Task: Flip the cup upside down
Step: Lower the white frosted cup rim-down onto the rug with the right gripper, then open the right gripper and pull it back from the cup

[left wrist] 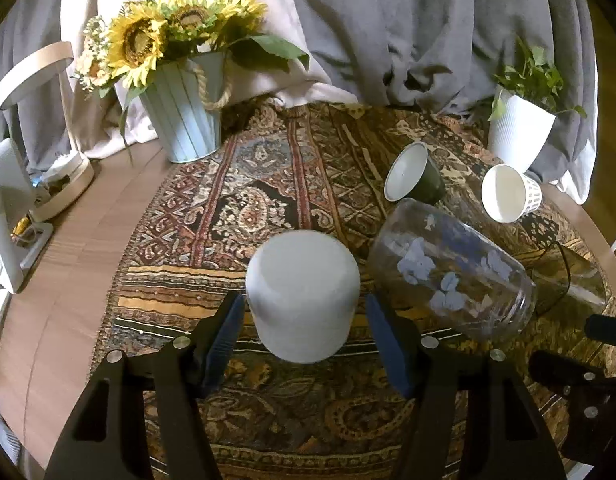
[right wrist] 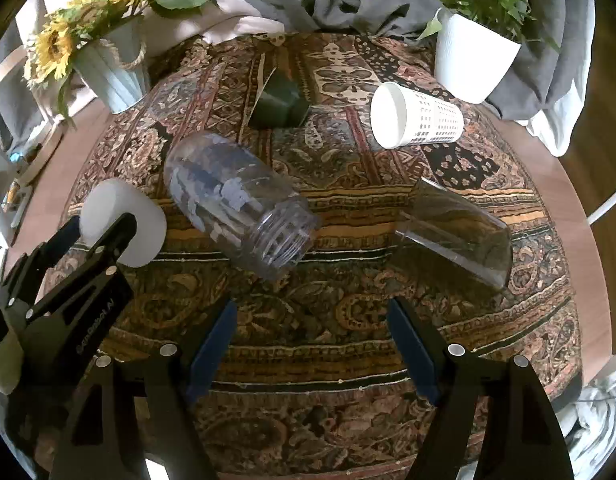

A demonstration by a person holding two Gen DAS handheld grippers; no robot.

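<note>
The white cup (left wrist: 302, 294) stands bottom-up on the rug (left wrist: 267, 200), between the spread left tongs (left wrist: 305, 336), its rim hidden and contact hard to judge. The right tongs (right wrist: 312, 344) hang spread and empty, near a tipped jar (right wrist: 237, 204).

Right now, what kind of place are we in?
Probably a home room, not a lab: a round wooden table under a paisley patterned cloth, a pale blue bucket of sunflowers, and grey curtains behind.
</note>
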